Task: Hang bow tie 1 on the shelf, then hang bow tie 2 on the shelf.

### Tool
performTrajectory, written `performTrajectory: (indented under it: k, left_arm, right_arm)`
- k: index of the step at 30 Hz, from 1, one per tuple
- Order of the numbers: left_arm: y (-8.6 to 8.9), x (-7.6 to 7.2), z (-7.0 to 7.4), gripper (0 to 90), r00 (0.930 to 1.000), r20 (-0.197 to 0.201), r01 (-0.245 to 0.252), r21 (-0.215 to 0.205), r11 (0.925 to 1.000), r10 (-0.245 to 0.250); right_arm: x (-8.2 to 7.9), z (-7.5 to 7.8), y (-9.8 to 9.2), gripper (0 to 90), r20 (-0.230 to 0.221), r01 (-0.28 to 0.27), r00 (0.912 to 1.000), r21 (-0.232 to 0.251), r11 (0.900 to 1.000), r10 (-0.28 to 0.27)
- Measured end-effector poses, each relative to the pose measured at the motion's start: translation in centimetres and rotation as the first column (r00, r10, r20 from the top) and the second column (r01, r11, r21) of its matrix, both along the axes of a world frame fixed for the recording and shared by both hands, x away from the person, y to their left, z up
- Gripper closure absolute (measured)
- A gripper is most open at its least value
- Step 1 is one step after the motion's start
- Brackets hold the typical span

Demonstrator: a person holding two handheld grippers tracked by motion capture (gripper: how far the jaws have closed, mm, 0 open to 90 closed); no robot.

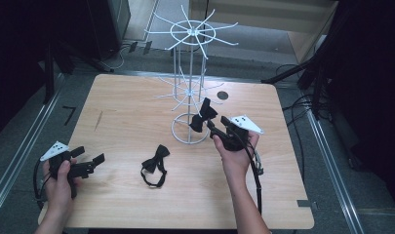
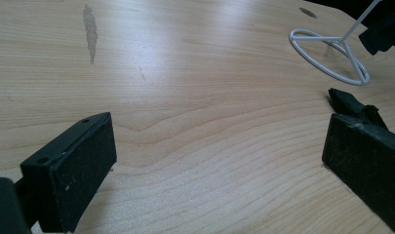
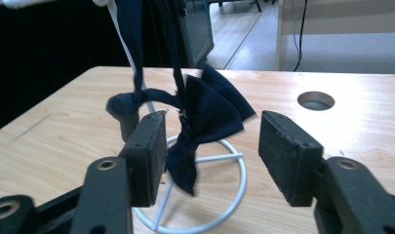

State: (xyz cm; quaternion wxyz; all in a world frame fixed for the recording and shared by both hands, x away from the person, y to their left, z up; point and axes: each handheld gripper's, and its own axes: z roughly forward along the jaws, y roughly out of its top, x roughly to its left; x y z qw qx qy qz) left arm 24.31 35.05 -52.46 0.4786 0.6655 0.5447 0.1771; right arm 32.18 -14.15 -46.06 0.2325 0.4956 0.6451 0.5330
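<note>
A dark bow tie (image 1: 203,117) hangs by its strap from a lower arm of the white wire rack (image 1: 190,33) at the table's far middle. My right gripper (image 1: 213,126) is at that tie, and in the right gripper view the bow tie (image 3: 209,112) dangles between the two jaws of my right gripper (image 3: 212,122). The jaws stand apart and their pads do not press on it. A second black bow tie (image 1: 155,163) lies flat on the table, nearer the front. My left gripper (image 1: 89,155) rests open at the front left, with bare wood between the jaws of that gripper (image 2: 219,126).
The rack's round wire base (image 1: 190,134) stands on the wooden table (image 1: 127,112), seen also as a white ring (image 2: 331,48). A round hole (image 1: 222,95) is cut in the tabletop behind the rack. Cables trail from both grippers toward the front edge.
</note>
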Motion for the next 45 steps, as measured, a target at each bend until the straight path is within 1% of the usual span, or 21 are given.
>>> performTrajectory:
  k: [3, 4, 11, 13, 14, 17, 19, 20, 23, 24, 30, 37, 45]
  left_arm:
    - [0.0, 0.0, 0.0, 0.0, 1.0, 0.0, -0.001, 0.001, 1.0, 0.001]
    - [0.0, 0.0, 0.0, 0.0, 1.0, 0.001, -0.003, 0.0, 1.0, 0.003]
    - [0.0, 0.0, 0.0, 0.0, 1.0, 0.003, -0.004, 0.002, 1.0, 0.004]
    - [0.0, 0.0, 0.0, 0.0, 1.0, 0.003, -0.004, 0.002, 1.0, 0.004]
    - [0.0, 0.0, 0.0, 0.0, 1.0, 0.005, -0.005, 0.001, 1.0, 0.005]
    - [0.0, 0.0, 0.0, 0.0, 1.0, 0.003, -0.004, 0.002, 1.0, 0.004]
    - [0.0, 0.0, 0.0, 0.0, 1.0, 0.003, -0.004, 0.002, 1.0, 0.004]
    - [0.0, 0.0, 0.0, 0.0, 1.0, 0.003, -0.004, 0.002, 1.0, 0.004]
    - [0.0, -0.1, 0.0, 0.0, 1.0, 0.005, -0.005, 0.002, 1.0, 0.005]
    - [0.0, -0.1, 0.0, 0.0, 1.0, 0.005, -0.004, 0.003, 1.0, 0.004]
    - [0.0, 0.0, 0.0, 0.0, 1.0, 0.003, -0.004, 0.003, 1.0, 0.004]
    - [0.0, 0.0, 0.0, 0.0, 1.0, 0.004, -0.005, 0.004, 1.0, 0.005]
    - [-0.1, -0.1, 0.0, 0.0, 1.0, 0.002, -0.002, 0.005, 1.0, 0.002]
  right_arm:
    - [-0.3, -0.2, -0.3, 43.5, -0.006, -0.001, 1.0, 0.001, 1.0, 0.001]
    - [-0.6, -0.5, -0.6, 43.3, -0.009, -0.001, 1.0, -0.001, 1.0, 0.001]
    - [-1.5, -1.5, -1.4, 42.8, -0.027, -0.006, 0.9996, -0.023, 1.0, 0.005]
    - [-1.7, -1.7, -1.5, 42.7, -0.032, -0.009, 0.9995, -0.022, 1.0, 0.008]
    - [-2.0, -2.1, -1.8, 42.7, -0.037, -0.015, 0.9992, -0.031, 0.999, 0.014]
    - [-2.5, -2.5, -2.1, 42.6, -0.049, -0.022, 0.9986, -0.039, 0.999, 0.02]
    - [-2.6, -2.7, -2.3, 42.6, -0.05, -0.025, 0.9985, -0.041, 0.999, 0.023]
    - [-3.0, -2.9, -2.4, 42.5, -0.061, -0.027, 0.9978, -0.04, 0.999, 0.025]
    - [-3.3, -3.1, -2.6, 42.4, -0.063, -0.036, 0.9975, -0.042, 0.998, 0.033]
    - [-3.7, -3.4, -2.7, 42.4, -0.062, -0.041, 0.9973, -0.039, 0.998, 0.039]
    - [-4.4, -3.8, -2.6, 42.4, -0.074, -0.054, 0.9959, -0.016, 0.998, 0.052]
    - [-5.0, -4.1, -2.2, 42.4, -0.09, -0.067, 0.9938, -0.012, 0.998, 0.066]
    - [-5.6, -4.0, -1.4, 42.4, -0.088, -0.092, 0.992, -0.012, 0.996, 0.091]
